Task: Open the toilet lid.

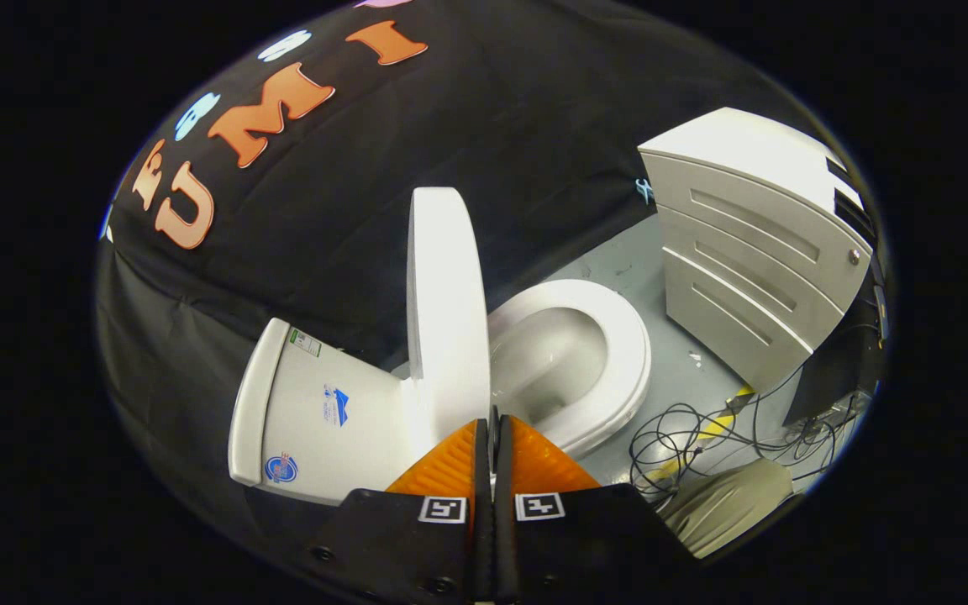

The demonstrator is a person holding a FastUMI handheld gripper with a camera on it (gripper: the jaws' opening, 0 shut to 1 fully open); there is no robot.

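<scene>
Gripper view: labelled tank (pixel 316 412), jaws closed

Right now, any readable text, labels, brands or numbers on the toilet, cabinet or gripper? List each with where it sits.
Top label on the tank: too small to read.
Blue logo on the tank: blurred, unreadable.
Round sticker on the tank: blurred, unreadable.
Square markers on the gripper: patterns, no words. Its fingers are closed together at the raised lid's near edge.
Cabinet: none.
</scene>
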